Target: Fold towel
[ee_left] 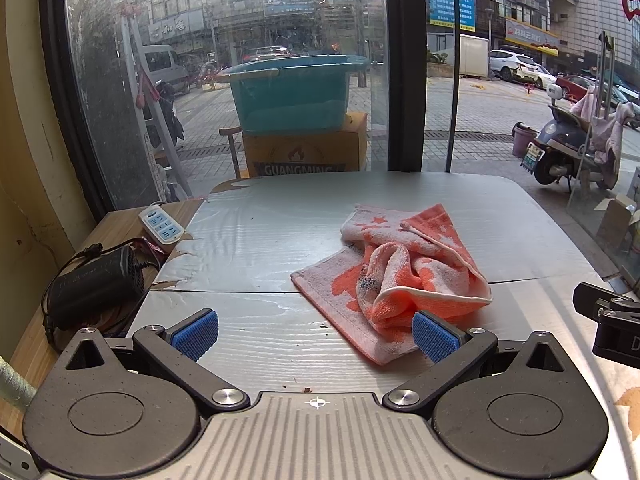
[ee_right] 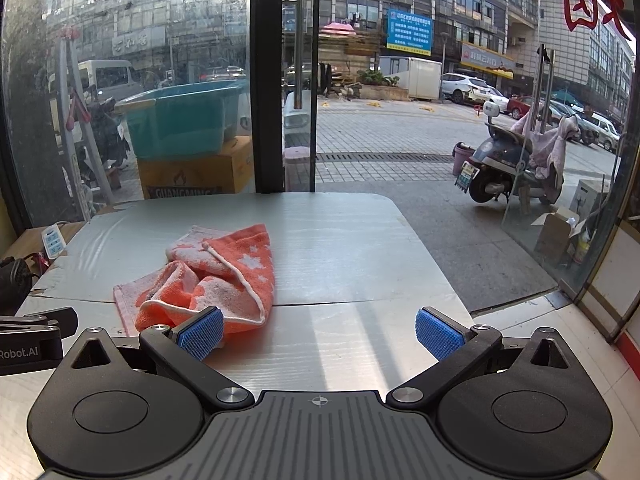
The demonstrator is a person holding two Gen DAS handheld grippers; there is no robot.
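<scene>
Towel [ee_left: 400,276] crumpled; box [ee_left: 306,156] behind reads "GUANGMING".

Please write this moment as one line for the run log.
stage: before grasp | towel: crumpled on table, unfolded | left gripper: open, empty | right gripper: open, empty

Grey table [ee_left: 280,240] before streaked shopfront glass [ee_left: 224,20] — sunlit paved street beyond.

A grey table [ee_left: 256,240] carries a crumpled orange-and-white towel [ee_left: 400,276], lying unfolded.
</scene>
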